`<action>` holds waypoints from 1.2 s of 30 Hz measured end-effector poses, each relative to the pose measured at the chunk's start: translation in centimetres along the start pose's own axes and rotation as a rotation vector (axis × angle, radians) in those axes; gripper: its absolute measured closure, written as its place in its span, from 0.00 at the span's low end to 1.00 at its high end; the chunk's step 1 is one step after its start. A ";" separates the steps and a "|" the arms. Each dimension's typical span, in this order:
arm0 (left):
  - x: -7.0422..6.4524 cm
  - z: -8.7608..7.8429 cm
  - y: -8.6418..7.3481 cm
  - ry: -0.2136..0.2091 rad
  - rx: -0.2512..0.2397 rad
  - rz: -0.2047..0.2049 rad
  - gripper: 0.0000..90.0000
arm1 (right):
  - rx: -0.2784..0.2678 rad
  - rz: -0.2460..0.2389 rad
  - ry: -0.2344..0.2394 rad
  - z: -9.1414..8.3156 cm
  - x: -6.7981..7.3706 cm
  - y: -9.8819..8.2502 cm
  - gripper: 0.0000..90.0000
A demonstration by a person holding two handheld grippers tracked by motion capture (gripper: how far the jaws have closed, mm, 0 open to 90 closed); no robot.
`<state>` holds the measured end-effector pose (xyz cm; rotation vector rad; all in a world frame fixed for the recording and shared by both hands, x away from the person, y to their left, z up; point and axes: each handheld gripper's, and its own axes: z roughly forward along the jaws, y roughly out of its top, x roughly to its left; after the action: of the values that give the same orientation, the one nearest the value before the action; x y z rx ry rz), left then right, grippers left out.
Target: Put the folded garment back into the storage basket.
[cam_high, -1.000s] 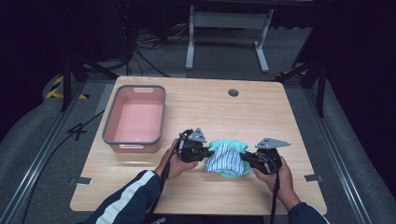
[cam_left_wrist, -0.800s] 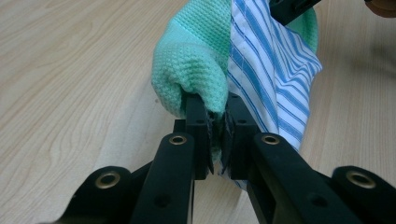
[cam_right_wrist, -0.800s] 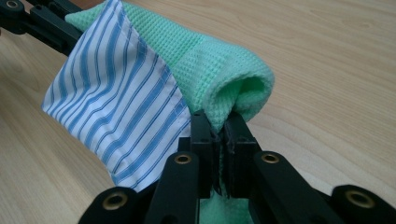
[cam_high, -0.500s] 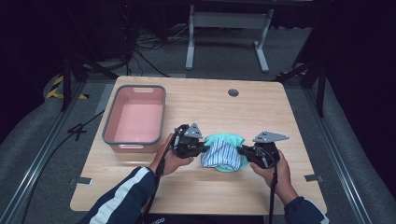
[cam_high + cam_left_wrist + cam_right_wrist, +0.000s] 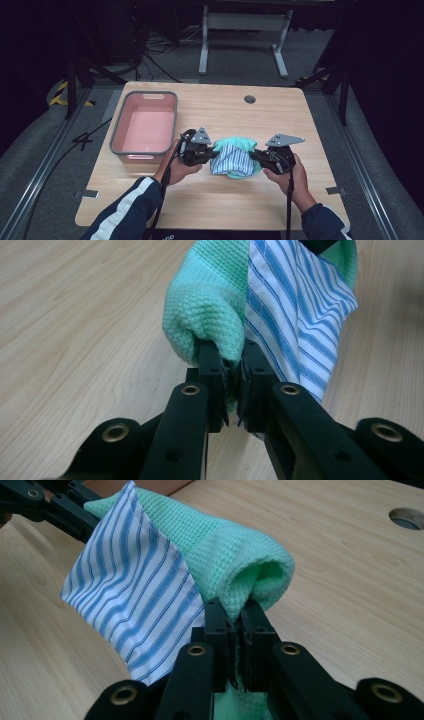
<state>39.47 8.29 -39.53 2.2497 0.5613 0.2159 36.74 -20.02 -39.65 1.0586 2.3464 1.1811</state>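
Note:
A green waffle-weave cloth with a blue-and-white striped panel [image 5: 235,157] hangs between my two grippers above the middle of the wooden table [image 5: 220,200]. My left gripper [image 5: 209,151] is shut on the cloth's left end, its jaws pinching green fabric [image 5: 210,315] and the striped edge [image 5: 295,300]. At the cloth's right end my right gripper [image 5: 256,156] is shut on a green fold [image 5: 250,560], with the striped panel [image 5: 130,575] draping to its left. The far tips of the left gripper [image 5: 65,505] show beyond the cloth in the right gripper view.
A pink tub with a grey rim [image 5: 145,127] stands empty at the table's left. A round cable hole [image 5: 249,99] sits near the far edge. A metal stand [image 5: 240,35] is on the floor behind the table.
Both grippers have moved away from the person with the cloth held between them, and the cloth now hangs slightly higher and farther up the table.

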 end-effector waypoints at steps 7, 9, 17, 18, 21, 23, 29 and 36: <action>0.5 -1.6 -0.2 0.037 -0.014 -0.023 0.92 | -0.016 -0.031 0.022 0.6 0.6 1.4 0.94; 0.7 -2.2 -0.3 0.052 -0.009 -0.012 0.92 | -0.022 -0.037 0.036 1.0 0.7 1.9 0.94; 1.5 -4.2 -1.1 0.104 -0.021 -0.054 0.92 | -0.042 -0.070 0.075 2.2 1.5 3.9 0.94; 1.7 -4.4 -1.2 0.109 -0.019 -0.049 0.92 | -0.045 -0.078 0.079 2.3 1.7 4.3 0.94; 2.0 -5.3 -1.4 0.125 -0.030 -0.072 0.92 | -0.052 -0.086 0.088 2.5 2.0 5.1 0.94; 2.3 -5.9 -1.7 0.140 -0.035 -0.076 0.92 | -0.061 -0.097 0.095 2.7 2.4 5.9 0.94; 2.9 -7.3 -2.1 0.173 -0.042 -0.088 0.92 | -0.070 -0.128 0.112 3.3 3.5 7.7 0.94; 3.5 -8.8 -2.7 0.204 -0.039 -0.093 0.92 | -0.078 -0.144 0.125 4.1 4.5 9.0 0.94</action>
<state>38.83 17.36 -35.69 2.1715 0.7607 0.4083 40.29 -10.94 -34.83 0.7976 2.4022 1.3064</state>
